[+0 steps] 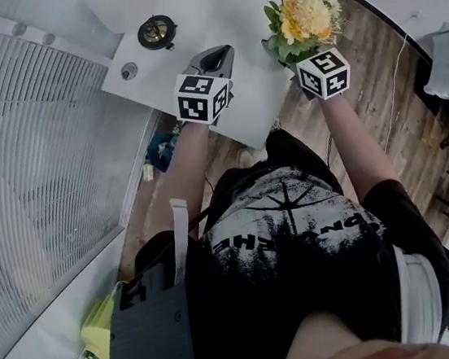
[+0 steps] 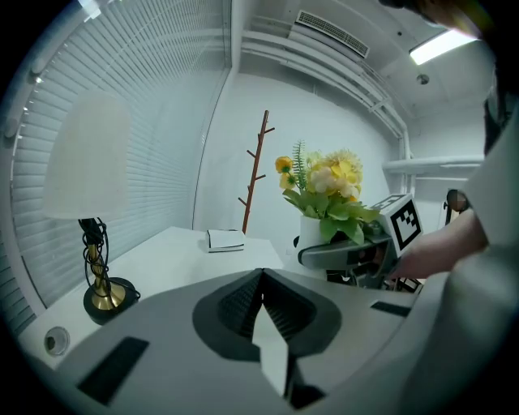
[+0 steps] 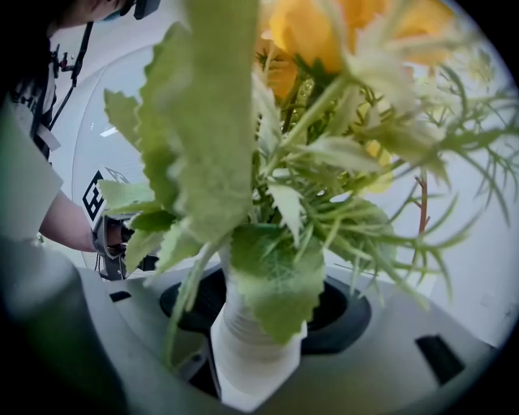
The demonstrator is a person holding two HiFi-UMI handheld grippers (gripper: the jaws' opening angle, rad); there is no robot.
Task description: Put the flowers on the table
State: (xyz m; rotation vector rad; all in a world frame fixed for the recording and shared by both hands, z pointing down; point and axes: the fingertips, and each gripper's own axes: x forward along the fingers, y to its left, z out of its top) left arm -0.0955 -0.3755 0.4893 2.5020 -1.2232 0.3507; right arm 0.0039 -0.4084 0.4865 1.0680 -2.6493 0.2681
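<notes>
**A:** Head view first. Where are the flowers?

**B:** The flowers (image 1: 305, 9) hang over the right edge of the table (image 1: 211, 12), near its front corner, and the right tongs (image 1: 304, 59) carry them. I can't tell whether they touch down yet. The left tongs (image 1: 215, 59) hover over the front edge.

**A:** And the left gripper view?

**B:** Its jaws are pressed together with nothing between them.

**A:** The right gripper view?

**B:** The jaws are clamped low on the ribbed white vase (image 3: 251, 340), and leaves fill most of the picture.

**A:** What could go wrong?

**B:** The bunch looks top-heavy to me. If it is released this near the edge, with foliage masking the surface, it could tip onto the wooden floor (image 1: 374, 73).

**A:** What about the surface and the room?

**B:** The top is smooth and white. A lamp (image 2: 96, 243) stands by the left edge and a booklet (image 2: 225, 238) lies at the far edge. Slatted blinds (image 2: 162, 121) line the left wall, and a bare coat stand (image 2: 255, 174) stands beyond the table.
</notes>
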